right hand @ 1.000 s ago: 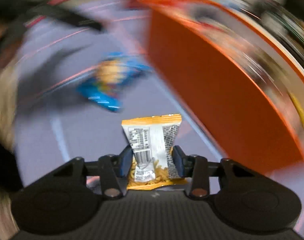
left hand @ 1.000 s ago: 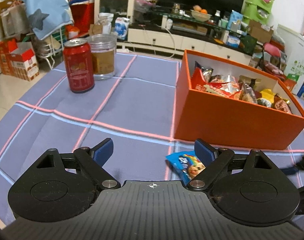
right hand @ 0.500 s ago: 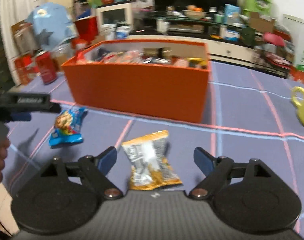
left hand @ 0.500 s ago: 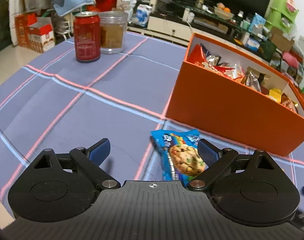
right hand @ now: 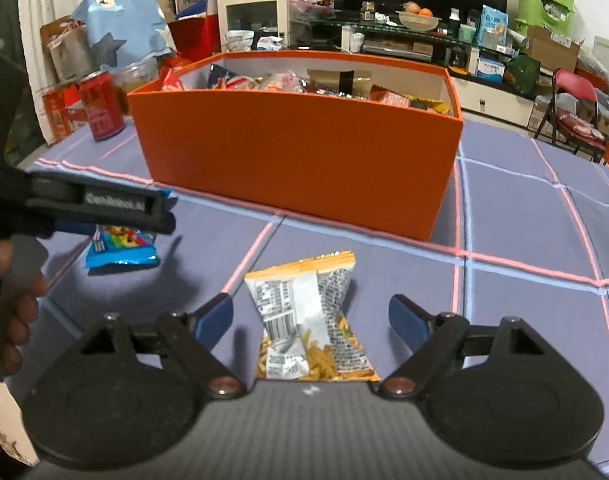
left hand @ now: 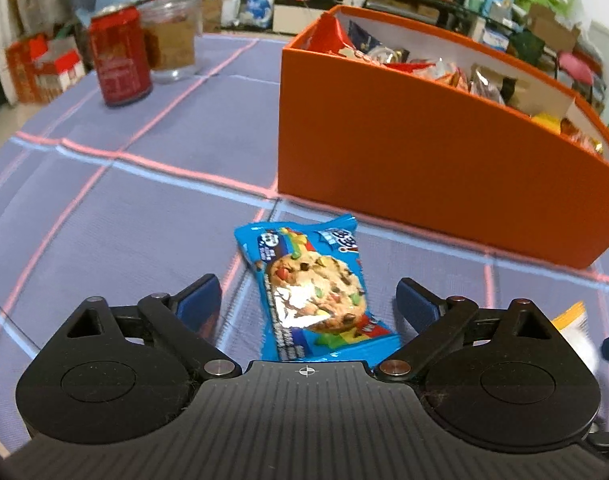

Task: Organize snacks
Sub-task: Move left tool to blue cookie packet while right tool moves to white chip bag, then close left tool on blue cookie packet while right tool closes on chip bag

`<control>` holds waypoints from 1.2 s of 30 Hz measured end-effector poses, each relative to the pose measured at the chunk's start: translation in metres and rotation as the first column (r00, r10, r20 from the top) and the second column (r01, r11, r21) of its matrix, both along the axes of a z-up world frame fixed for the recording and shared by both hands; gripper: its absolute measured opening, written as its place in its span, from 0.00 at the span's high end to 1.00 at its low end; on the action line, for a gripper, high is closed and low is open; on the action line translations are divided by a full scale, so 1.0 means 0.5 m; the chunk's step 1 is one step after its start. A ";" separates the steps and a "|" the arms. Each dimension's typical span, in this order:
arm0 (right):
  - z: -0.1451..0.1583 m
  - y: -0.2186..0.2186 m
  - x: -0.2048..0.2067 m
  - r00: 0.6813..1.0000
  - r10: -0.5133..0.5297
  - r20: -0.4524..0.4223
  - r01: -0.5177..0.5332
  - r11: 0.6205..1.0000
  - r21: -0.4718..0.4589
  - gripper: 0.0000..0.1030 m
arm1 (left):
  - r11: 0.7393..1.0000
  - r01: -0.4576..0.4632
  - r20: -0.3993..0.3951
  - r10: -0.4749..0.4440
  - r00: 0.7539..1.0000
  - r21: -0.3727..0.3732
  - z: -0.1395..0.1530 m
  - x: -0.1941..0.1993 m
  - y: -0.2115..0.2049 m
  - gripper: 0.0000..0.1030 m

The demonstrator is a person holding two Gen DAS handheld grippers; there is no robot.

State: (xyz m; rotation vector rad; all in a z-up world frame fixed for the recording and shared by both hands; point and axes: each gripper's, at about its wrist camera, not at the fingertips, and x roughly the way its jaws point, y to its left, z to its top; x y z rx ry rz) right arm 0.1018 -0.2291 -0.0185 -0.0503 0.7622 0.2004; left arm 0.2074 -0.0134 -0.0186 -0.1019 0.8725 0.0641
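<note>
Your left gripper [left hand: 306,300] has its jaws wide apart, holding nothing; the cookie packet [left hand: 310,292] lies lengthwise between them on the bench [left hand: 104,208].

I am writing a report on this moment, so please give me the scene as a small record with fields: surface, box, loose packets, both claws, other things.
surface: purple checked cloth
box: orange box, open, full of snacks
loose packets: blue cookie packet; orange packet, both flat on cloth
left claw: open, astride cookie packet
right claw: open, astride orange packet
other: red can, glass jar
</note>
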 end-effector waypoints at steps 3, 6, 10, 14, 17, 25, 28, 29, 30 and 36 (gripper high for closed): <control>-0.003 0.003 -0.002 1.000 0.010 -0.013 -0.010 1.000 0.002 0.16 | 0.999 0.032 0.006 -0.033 0.999 0.043 -0.005 -0.001 0.004 0.27; -0.005 0.004 -0.003 1.000 0.017 -0.025 -0.017 1.000 -0.002 0.16 | 0.991 0.087 0.017 -0.089 0.996 0.099 -0.007 -0.007 0.011 0.25; -0.006 0.003 -0.003 1.000 0.018 -0.019 -0.018 1.000 -0.009 0.16 | 0.985 0.106 0.017 -0.109 0.994 0.137 -0.005 -0.016 0.045 0.24; -0.001 0.004 -0.004 1.000 0.021 0.003 -0.021 1.000 0.000 0.16 | 0.988 0.113 0.009 -0.114 0.993 0.102 0.003 -0.022 0.078 0.37; -0.003 0.009 -0.002 1.000 0.022 0.005 -0.022 1.000 -0.005 0.16 | 0.988 0.122 0.024 -0.125 0.992 0.091 0.011 -0.020 0.074 0.37; -0.023 0.004 0.012 1.000 0.011 -0.026 -0.012 1.000 -0.010 0.17 | 0.979 0.185 0.007 -0.186 0.983 0.089 0.000 -0.005 0.038 0.36; -0.024 0.001 0.016 0.999 0.007 -0.032 -0.007 1.000 -0.001 0.18 | 0.979 0.188 0.009 -0.189 0.982 0.082 -0.001 -0.003 0.038 0.37; -0.025 0.002 0.016 0.999 0.005 -0.032 -0.005 1.000 -0.006 0.18 | 0.979 0.186 0.009 -0.188 0.982 0.081 -0.001 -0.002 0.038 0.36; -0.026 0.004 0.017 1.000 0.003 -0.030 -0.004 1.000 -0.012 0.18 | 0.980 0.183 0.009 -0.185 0.983 0.079 -0.002 -0.001 0.039 0.36; -0.026 0.010 0.022 0.999 -0.008 -0.036 0.007 1.000 -0.025 0.18 | 0.985 0.153 0.014 -0.155 0.988 0.077 -0.002 0.005 0.041 0.38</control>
